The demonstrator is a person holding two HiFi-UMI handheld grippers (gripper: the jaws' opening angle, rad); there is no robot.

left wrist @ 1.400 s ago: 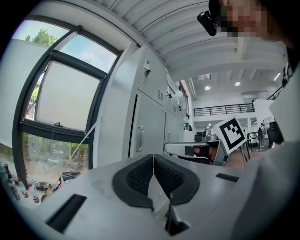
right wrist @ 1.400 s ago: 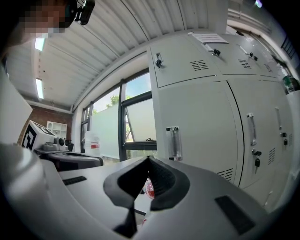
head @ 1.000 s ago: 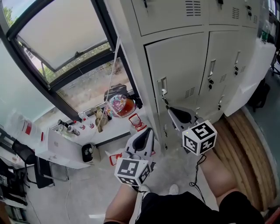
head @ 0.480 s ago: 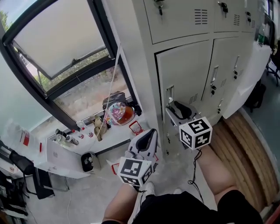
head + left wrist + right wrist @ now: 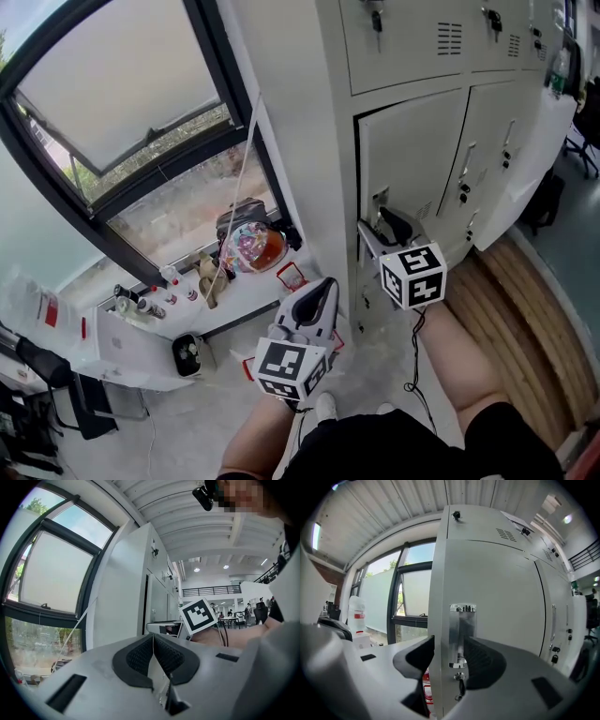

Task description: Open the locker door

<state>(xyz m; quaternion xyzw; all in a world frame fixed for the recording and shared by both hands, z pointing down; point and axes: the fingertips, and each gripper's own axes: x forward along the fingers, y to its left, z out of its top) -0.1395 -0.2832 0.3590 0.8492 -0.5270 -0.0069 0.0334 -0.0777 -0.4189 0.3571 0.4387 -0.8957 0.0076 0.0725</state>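
Grey metal lockers (image 5: 412,56) fill the upper right of the head view. A black-framed window (image 5: 122,84) stands to their left. Below the window, a low white ledge (image 5: 234,286) carries small bottles (image 5: 141,300) and a colourful bag (image 5: 251,246). A pale concrete floor (image 5: 187,422) lies beneath it, with wooden boards (image 5: 525,309) at the right.

The locker door (image 5: 412,159) is the leftmost one of the lower row. A dark gap runs along its left edge, so it appears slightly ajar.

The right gripper (image 5: 380,225) is at this door's left edge. In the right gripper view, its jaws are closed on the door edge. One pad sits behind the panel, and the other is on the front against the metal handle plate (image 5: 461,630). A key (image 5: 459,686) hangs just below the plate.

The left gripper (image 5: 319,291) is held low, well apart from the lockers. Its jaws are together with nothing between them.
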